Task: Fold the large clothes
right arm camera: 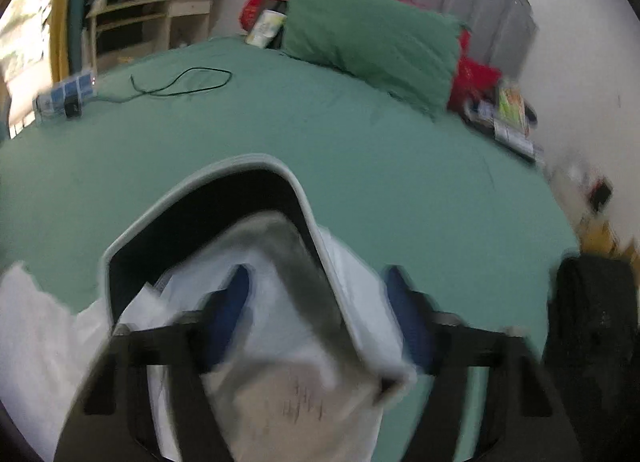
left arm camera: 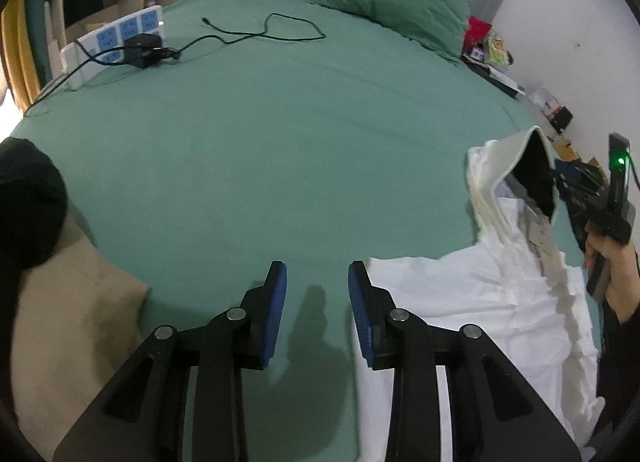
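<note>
Showing beige cloth [left arm camera: 76, 326]: left view only.

The left gripper [left arm camera: 316, 294] hovered with jaws spread apart and nothing between them; the right gripper [right arm camera: 320, 314] (badly blurred) also looked spread.

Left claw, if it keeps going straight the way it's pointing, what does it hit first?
Probably nothing close: the open left claw points over bare green bedsheet, with the black cable far ahead. Depth is unclear.

Garment [left arm camera: 500, 294] lies on the bed [left arm camera: 280, 141], right of the left claw [left arm camera: 317, 282]
</note>
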Motion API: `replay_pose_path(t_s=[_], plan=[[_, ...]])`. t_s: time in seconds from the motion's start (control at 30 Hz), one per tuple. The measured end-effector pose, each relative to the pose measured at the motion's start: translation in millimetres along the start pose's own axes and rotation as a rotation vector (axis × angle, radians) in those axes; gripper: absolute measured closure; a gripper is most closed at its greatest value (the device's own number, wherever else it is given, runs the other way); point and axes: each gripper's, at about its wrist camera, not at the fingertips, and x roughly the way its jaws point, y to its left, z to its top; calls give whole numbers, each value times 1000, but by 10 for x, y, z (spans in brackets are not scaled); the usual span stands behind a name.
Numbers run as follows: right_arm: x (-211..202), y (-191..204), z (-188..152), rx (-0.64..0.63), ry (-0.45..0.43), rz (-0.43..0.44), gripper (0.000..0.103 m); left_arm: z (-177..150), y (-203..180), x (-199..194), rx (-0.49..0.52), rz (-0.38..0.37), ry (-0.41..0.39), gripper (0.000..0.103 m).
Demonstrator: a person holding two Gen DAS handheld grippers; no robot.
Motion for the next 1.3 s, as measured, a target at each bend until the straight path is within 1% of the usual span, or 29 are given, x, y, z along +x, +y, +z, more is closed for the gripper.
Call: replay_pose_path(t_s=[0.03, 0.07, 0.13, 0.23, 0.27, 0.33, 0.37, 0.43, 0.53, 0.57, 0.6, 0.67, 0.7, 0.73, 0.77, 0.8, 0.83, 0.9, 0.97, 1.03, 1.1, 1.17, 1.2, 1.23, 1.3], plan=[[63, 28, 0, -10, 21, 3, 100, 7, 38, 11, -15, 0, 7, 69], [107, 52, -14, -14, 41, 17, 100, 12, 83, 22, -35, -7, 15, 69], [40, 131, -57, -58, 39, 38, 100, 9, 135, 16, -60, -29, 25, 69], [-280, 306, -238, -168, 31, 18, 100, 17, 132, -45, -63, -43, 15, 69], [-394, 360, -335, -206, 37, 9, 100, 19, 117, -69, -59, -46, 10, 69], [-555, 457, -538, -271, 61, 19, 100, 24, 76, -117, -42, -52, 4, 69], [-628, 498, -670, -295, 72, 25, 100, 22, 61, -134, -32, -40, 4, 69], [-674, 582, -851, -303, 108, 57, 100, 9, 49, -162, -33, -19, 5, 69], [-616, 669, -1093, -293, 164, 109, 97, -24, 66, -165, -53, -31, 24, 69], [-553, 664, -1144, -274, 195, 134, 96, -35, 70, -163, -55, -35, 32, 69], [-515, 618, -1149, -233, 207, 157, 93, -53, 73, -159, -50, -36, 42, 69], [-544, 493, -1093, -138, 197, 221, 88, -72, 76, -137, -39, -28, 54, 69], [-555, 393, -1055, -75, 207, 282, 79, -78, 81, -128, -38, -22, 58, 69], [-561, 353, -1026, -49, 221, 321, 65, -77, 92, -125, -40, -20, 59, 69], [-575, 301, -996, -30, 246, 359, 57, -72, 102, -128, -44, -22, 56, 69], [-599, 269, -971, -31, 262, 377, 46, -60, 111, -134, -48, -23, 51, 69], [-663, 227, -939, -40, 261, 399, 45, -40, 124, -140, -52, -23, 45, 69], [-837, 140, -847, -46, 231, 442, 43, -8, 150, -160, -58, -29, 28, 69], [-1022, -3, -703, -17, 191, 478, 39, 16, 163, -179, -63, -27, 12, 69], [-1159, -171, -516, 21, 128, 497, 31, 39, 186, -186, -72, -27, 2, 69], [-1213, -319, -291, 52, 59, 498, 29, 40, 204, -189, -83, -26, -5, 69], [-1160, -413, -115, 88, 10, 498, 28, 40, 224, -169, -93, -23, -7, 69], [-1078, -448, 1, 109, -6, 477, 27, 44, 234, -159, -96, -22, -7, 69], [-1017, -459, 60, 126, -8, 448, 27, 49, 240, -150, -99, -22, -9, 69], [-743, -462, 238, 145, 33, 402, 27, 67, 243, -134, -96, -18, -11, 69]])
